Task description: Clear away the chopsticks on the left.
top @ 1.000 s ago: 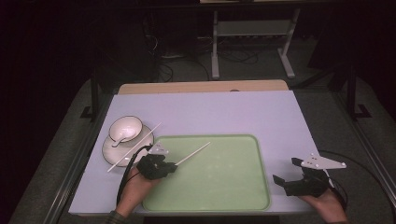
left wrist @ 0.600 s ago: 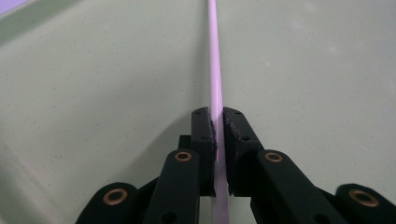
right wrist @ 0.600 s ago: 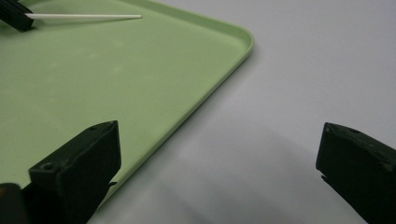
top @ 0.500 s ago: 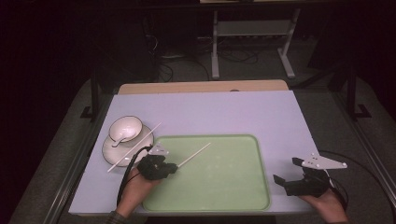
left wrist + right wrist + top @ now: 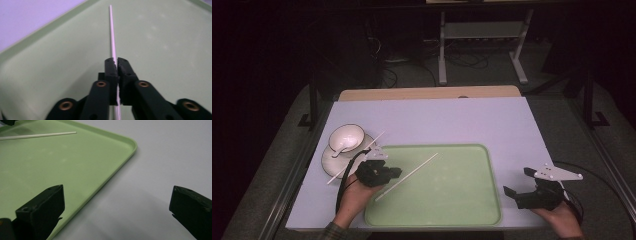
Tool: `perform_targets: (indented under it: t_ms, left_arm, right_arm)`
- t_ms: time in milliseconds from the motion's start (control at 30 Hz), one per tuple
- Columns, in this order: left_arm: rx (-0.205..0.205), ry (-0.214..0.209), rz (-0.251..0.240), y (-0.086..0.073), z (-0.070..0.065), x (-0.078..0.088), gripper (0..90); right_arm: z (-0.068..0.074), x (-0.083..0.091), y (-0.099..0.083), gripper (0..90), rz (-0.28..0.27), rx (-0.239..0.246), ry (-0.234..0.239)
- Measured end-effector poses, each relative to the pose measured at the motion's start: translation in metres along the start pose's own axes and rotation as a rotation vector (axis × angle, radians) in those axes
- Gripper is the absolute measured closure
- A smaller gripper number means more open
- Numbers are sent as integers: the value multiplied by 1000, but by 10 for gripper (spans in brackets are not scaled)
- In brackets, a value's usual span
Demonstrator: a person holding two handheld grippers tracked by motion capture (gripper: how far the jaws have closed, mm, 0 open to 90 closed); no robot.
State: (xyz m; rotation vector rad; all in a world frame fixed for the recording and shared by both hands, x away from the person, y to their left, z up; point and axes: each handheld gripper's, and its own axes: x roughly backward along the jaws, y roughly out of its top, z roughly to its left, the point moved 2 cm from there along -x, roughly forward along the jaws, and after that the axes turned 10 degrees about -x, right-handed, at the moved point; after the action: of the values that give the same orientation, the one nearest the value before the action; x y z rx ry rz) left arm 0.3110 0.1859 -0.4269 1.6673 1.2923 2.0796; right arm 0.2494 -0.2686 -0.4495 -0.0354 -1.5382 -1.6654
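Chopstick (image 5: 112, 32) clamped between the pads of the left tool (image 5: 116, 61), jaws just closed onto it and now all but together, the white stick running straight ahead of the tips and out behind them, low over the green tray (image 5: 432, 146). Right tool (image 5: 517, 181) spread wide, holding nothing, resting on the worktop (image 5: 437, 120) just off the tray's near right corner, well apart from the left tool.

Likely trouble: grip set near one end of a long, thin, smooth stick, so prone to pivot or slide between the pads on lifting, far end drooping and catching the tray rim. Could also roll out of the pinch if squeezed off-centre. Behind and to the outer side of the left tool, a second chopstick (image 5: 372, 143) leaning across a plate (image 5: 332, 162) with bowl (image 5: 348, 136) and spoon (image 5: 339, 150); a careless swing back that way, or the trailing cable, apt to knock these.

No brand, label or readable writing anywhere.
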Motion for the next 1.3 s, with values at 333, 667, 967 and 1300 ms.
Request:
perform_targets:
  t_ms: [333,667,967,1300]
  left_arm:
    - [-22,-54,-1,27,4,-24,899]
    - [-63,-89,3,54,6,-57,898]
    - [-63,-105,25,70,9,-89,898]
    - [-55,-102,38,82,15,-117,898]
  right_arm:
    - [0,0,0,0,-7,-3,18]
    - [-2,2,0,0,-17,-7,11]
    - [0,2,-1,0,-16,-3,16]
    - [0,4,-2,0,-17,-8,16]
